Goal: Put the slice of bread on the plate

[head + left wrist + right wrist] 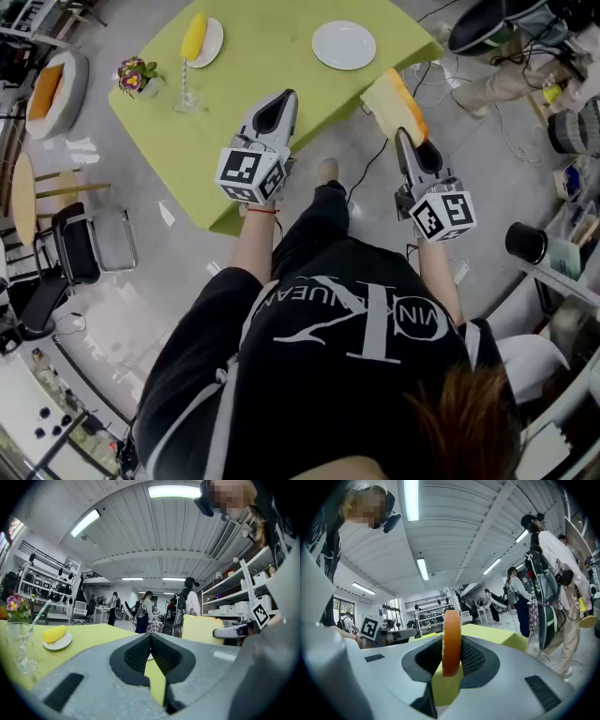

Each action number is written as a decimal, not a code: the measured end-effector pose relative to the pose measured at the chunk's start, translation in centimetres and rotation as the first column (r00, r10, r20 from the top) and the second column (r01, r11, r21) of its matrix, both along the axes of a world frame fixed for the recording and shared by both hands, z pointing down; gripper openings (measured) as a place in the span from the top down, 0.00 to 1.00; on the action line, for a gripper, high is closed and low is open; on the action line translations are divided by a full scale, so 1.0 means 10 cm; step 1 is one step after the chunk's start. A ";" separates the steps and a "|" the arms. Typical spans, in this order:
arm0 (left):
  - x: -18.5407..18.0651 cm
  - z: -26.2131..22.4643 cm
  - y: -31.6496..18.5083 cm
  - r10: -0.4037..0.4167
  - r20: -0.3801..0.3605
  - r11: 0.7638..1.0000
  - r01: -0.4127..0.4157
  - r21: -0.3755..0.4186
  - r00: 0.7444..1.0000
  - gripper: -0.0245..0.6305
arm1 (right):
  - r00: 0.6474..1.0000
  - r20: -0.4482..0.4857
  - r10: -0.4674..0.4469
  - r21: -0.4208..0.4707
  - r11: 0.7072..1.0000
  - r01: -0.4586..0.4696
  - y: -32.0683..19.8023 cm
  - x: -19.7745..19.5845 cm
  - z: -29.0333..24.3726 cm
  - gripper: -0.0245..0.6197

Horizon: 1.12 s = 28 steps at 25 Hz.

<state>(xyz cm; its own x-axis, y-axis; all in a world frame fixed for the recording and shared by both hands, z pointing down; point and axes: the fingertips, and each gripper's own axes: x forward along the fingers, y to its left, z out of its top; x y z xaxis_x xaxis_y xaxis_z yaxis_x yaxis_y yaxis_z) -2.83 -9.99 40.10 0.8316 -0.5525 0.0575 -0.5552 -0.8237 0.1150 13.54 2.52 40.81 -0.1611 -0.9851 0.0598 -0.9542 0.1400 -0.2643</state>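
Observation:
A slice of bread with an orange crust is held upright in my right gripper, just off the near right corner of the green table. In the right gripper view the slice stands edge-on with both pads pressed on it. An empty white plate lies on the table's far right part, beyond the slice. My left gripper hovers over the table's near edge, its jaws together with nothing between them. From the left gripper view the slice appears to the right.
A second plate carrying a yellow item lies at the table's far left, with a glass and straw and a small flower pot beside it. Chairs, cables and shelving ring the table. People stand in the background.

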 end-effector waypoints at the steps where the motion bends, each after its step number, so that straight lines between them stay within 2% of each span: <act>1: 0.03 0.02 -0.07 0.000 0.003 1.000 0.000 -0.003 1.000 0.95 | 1.000 0.003 -0.003 -0.003 1.000 0.003 -0.08 0.02 0.01 0.82; 10: 0.42 0.16 -0.69 0.037 0.029 0.999 -0.036 -0.024 0.999 0.95 | 0.998 0.056 -0.040 -0.060 0.997 0.043 -0.81 0.19 0.17 0.82; 16: 0.58 0.15 -1.25 0.023 0.017 0.999 -0.023 -0.033 1.000 0.95 | 0.992 0.107 -0.064 -0.116 0.990 0.077 -1.37 0.26 0.27 0.82; 21: 0.71 0.23 -1.46 0.013 0.035 0.998 -0.011 -0.059 0.999 0.95 | 0.982 0.157 -0.100 -0.135 0.983 0.122 -1.67 0.32 0.30 0.82; 24: 0.76 0.29 -1.54 -0.016 0.053 0.997 0.020 -0.077 0.998 0.95 | 0.968 0.197 -0.156 -0.152 0.970 0.187 -1.81 0.32 0.33 0.82; 28: 0.75 0.29 -1.65 -0.109 0.049 0.990 0.113 -0.087 0.993 0.95 | 0.937 0.254 -0.241 -0.178 0.940 0.290 -2.01 0.32 0.38 0.82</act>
<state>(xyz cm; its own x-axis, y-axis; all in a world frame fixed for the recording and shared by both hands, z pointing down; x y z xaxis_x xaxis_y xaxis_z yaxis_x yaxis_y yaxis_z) 4.68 -26.51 42.98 0.7611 -0.6320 0.1460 -0.6486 -0.7443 0.1593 16.74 -17.55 44.65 -0.4481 -0.8733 0.1911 -0.8016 0.2978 -0.5184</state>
